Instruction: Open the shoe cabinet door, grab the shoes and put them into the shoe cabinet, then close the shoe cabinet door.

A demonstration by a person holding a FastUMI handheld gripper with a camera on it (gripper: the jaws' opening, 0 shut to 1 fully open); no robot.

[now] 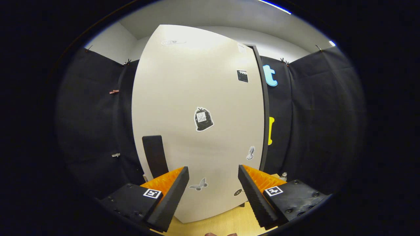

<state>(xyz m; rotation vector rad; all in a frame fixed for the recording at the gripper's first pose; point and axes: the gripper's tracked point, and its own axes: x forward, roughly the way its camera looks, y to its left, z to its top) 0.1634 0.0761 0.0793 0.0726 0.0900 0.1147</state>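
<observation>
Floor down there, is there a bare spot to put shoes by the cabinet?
Yes: a bare strip of wooden floor lies below the closed cabinet door, between the open gripper fingers. It is tighter where the door's right edge meets the black cloth wall, where a small clear object stands.

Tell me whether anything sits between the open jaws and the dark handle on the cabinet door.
Nothing visible does. The gripper is open, holding nothing, and faces the white cabinet door. The dark handle is on the door just above the left jaw, with only bare door between.
</observation>
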